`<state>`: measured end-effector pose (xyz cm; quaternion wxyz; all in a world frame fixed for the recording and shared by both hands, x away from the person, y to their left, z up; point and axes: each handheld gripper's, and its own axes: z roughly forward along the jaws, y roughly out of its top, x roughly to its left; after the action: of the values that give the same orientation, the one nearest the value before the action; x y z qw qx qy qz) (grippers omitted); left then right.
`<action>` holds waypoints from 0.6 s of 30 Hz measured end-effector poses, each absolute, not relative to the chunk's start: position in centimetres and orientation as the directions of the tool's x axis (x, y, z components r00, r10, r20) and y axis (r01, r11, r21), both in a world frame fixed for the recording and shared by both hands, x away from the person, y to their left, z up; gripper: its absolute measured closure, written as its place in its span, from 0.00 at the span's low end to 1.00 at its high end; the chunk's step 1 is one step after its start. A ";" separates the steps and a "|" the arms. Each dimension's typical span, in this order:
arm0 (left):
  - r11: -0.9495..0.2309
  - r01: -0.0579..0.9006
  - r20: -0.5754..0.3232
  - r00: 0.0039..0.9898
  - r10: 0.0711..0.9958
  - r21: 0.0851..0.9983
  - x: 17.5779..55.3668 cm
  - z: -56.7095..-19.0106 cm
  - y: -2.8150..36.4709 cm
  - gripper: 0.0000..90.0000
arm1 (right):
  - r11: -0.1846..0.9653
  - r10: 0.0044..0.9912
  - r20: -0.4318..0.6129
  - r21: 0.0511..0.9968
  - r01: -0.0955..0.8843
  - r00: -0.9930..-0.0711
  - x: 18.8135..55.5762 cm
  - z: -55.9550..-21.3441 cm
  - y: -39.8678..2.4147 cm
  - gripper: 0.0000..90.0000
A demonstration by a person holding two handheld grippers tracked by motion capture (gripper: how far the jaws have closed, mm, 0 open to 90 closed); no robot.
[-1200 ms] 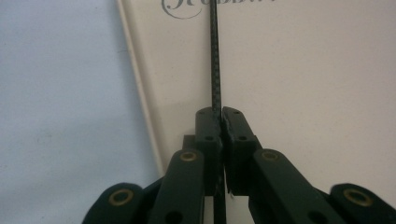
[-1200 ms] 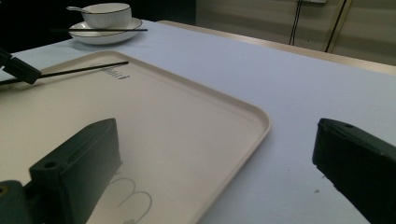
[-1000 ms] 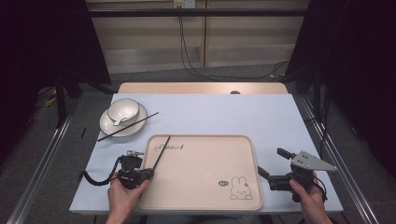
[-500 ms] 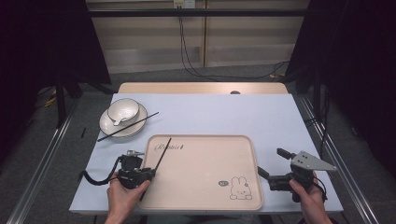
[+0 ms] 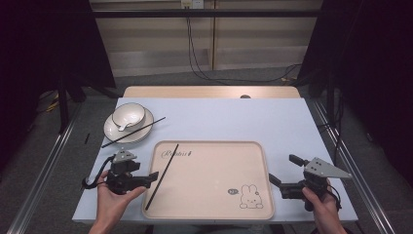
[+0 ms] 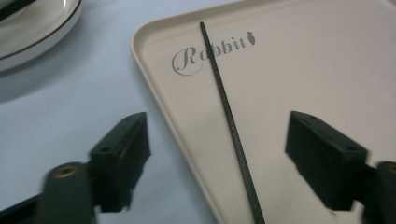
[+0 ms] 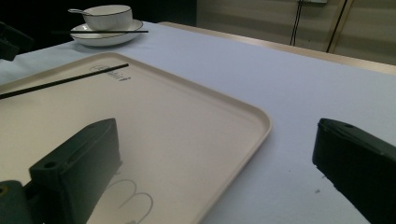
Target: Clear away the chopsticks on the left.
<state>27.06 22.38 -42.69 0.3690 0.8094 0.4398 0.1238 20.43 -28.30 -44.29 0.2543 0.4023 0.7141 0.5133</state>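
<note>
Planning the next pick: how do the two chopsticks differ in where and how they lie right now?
The tray chopstick lies flat inside the tray, crossing its "Rabbit" lettering; the plate chopstick rests raised across the plate beside the bowl. The tray one points steeply away; the plate one slants more sideways. Both are thin, black and ungripped.

Even overhead light on the table (image 5: 234, 117), surroundings dark. Soft shadow beneath the plate (image 6: 42, 32), up left of the left gripper (image 6: 217, 149). Its near jaws are blurred.
</note>
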 end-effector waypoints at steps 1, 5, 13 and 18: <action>-0.343 0.613 -0.132 0.597 0.791 0.712 27.1 -42.5 22.5 0.15 | 0.147 0.837 0.052 0.937 0.316 -0.545 20.4 -44.3 -28.3 0.01; -0.346 0.569 -0.127 0.631 0.765 0.746 27.4 -41.7 23.4 0.09 | 0.148 0.837 0.051 0.938 0.314 -0.545 20.5 -44.3 -28.3 0.01; -0.316 0.470 -0.138 0.707 0.693 0.824 29.0 -40.3 27.1 0.04 | 0.146 0.838 0.050 0.939 0.312 -0.543 20.4 -44.3 -28.4 0.01; -0.303 0.448 -0.115 0.696 0.709 0.841 30.1 -40.3 28.8 0.04 | 0.143 0.840 0.054 0.938 0.316 -0.539 20.5 -44.3 -28.4 0.01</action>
<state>30.13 28.77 -40.28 0.4649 0.7947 0.3640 0.1404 20.46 -28.41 -44.27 0.2555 0.4063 0.7114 0.5134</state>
